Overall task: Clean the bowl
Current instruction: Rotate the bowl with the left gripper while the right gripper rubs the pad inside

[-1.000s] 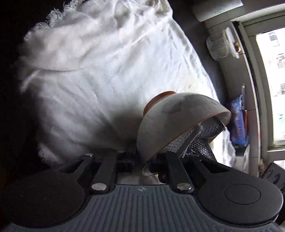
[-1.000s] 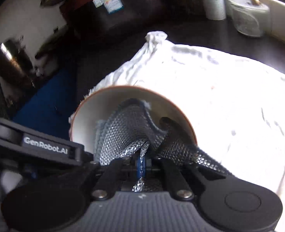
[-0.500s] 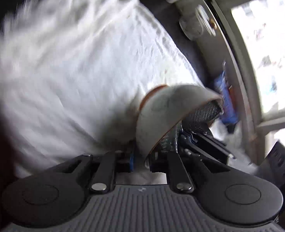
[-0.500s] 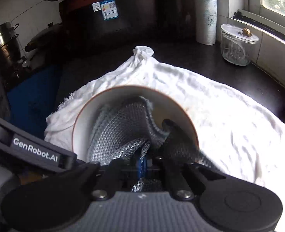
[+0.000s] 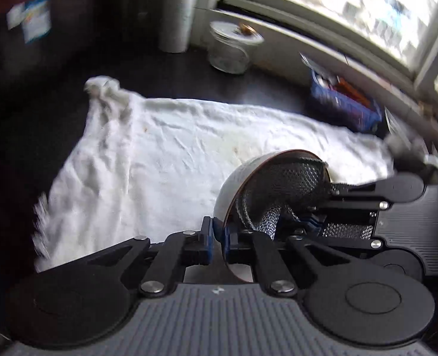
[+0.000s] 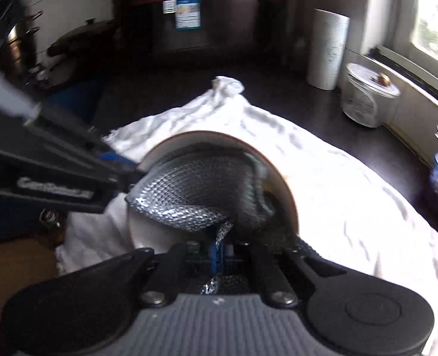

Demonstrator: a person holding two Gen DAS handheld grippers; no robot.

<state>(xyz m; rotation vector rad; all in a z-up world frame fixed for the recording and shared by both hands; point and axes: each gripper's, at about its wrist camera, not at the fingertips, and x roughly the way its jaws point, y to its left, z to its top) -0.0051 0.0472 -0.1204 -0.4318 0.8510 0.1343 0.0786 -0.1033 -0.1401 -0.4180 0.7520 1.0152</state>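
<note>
A white bowl with a brown rim is held tilted above the towel, its mouth turned toward my right gripper. My left gripper pinches the bowl's rim; its jaws are closing on it, blue pads on either side of the wall. A silver mesh scrubbing cloth fills the bowl. In the right wrist view, my right gripper is shut on a twisted end of the mesh cloth, which is pressed into the bowl. The left gripper reaches in from the left to the rim.
A rumpled white towel covers the dark counter. At the back stand a paper roll and a lidded glass jar. A blue basket sits by the window sill. Metal pots stand far left.
The left gripper rolled and rose, turning the bowl from mouth-down-right to mouth facing the right gripper. The right gripper stays in the bowl with the mesh cloth, which has spread toward the left side.
</note>
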